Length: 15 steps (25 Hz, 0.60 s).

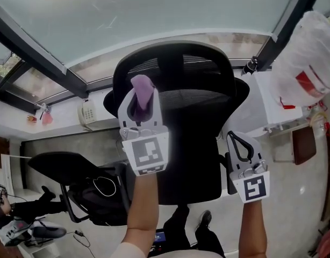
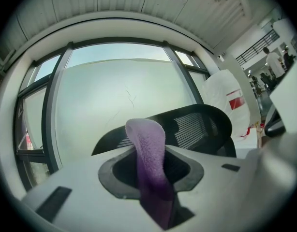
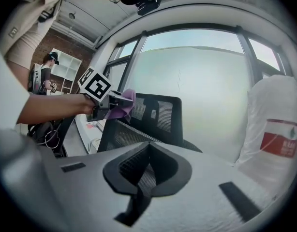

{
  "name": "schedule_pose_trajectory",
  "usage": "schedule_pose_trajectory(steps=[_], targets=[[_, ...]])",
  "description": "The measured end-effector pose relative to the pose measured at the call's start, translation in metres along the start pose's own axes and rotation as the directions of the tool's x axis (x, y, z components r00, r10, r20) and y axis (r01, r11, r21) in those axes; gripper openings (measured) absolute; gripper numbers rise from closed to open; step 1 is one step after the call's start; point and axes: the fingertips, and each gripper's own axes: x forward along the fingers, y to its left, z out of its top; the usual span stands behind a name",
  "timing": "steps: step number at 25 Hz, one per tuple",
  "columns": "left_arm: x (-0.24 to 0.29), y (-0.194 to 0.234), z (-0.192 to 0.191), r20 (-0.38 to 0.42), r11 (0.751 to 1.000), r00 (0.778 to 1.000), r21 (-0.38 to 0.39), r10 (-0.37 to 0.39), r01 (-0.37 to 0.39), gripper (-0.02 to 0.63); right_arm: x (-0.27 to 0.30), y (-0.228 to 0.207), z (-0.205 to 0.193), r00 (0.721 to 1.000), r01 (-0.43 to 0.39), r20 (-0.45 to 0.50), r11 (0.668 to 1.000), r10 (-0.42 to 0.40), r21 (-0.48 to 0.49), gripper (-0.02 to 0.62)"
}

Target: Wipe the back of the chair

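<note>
A black mesh office chair [image 1: 192, 106] stands in front of me with its back towards me. My left gripper [image 1: 141, 93] is shut on a purple cloth [image 1: 142, 86] and is held up against the upper left of the chair back. In the left gripper view the cloth [image 2: 148, 149] sticks up from between the jaws, with the chair's top [image 2: 197, 124] just beyond. The right gripper view shows that cloth [image 3: 120, 105] at the chair back [image 3: 153, 115]. My right gripper [image 1: 239, 147] hangs shut and empty beside the chair's right edge, lower down.
A white plastic bag [image 1: 307, 52] sits on a white cabinet [image 1: 267, 106] at the right. Left of the chair are a telephone [image 1: 88, 112] on the window sill, a second black chair [image 1: 63, 165] and cables [image 1: 103, 187] on the floor. Large windows lie behind.
</note>
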Motion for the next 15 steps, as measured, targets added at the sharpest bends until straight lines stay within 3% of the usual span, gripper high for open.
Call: schedule_pose_trajectory(steps=[5,10,15], targets=[[0.026,-0.061,0.011,0.012,0.993,0.994,-0.035,-0.110,0.111,0.116,-0.016,-0.015,-0.007,0.998,0.048,-0.048,0.999,-0.047,0.015,-0.005],[0.040,-0.139,0.045,0.069,0.972,0.971,-0.041,-0.227,0.230,0.115,-0.028,-0.035,-0.016,0.993,0.096,-0.075,0.995,-0.095,0.008,-0.005],[0.036,-0.160,0.059,0.081,0.962,0.961,-0.046,-0.265,0.270,0.115,-0.030,-0.039,-0.017,0.991,0.104,-0.088,0.995,-0.102,0.011,-0.005]])
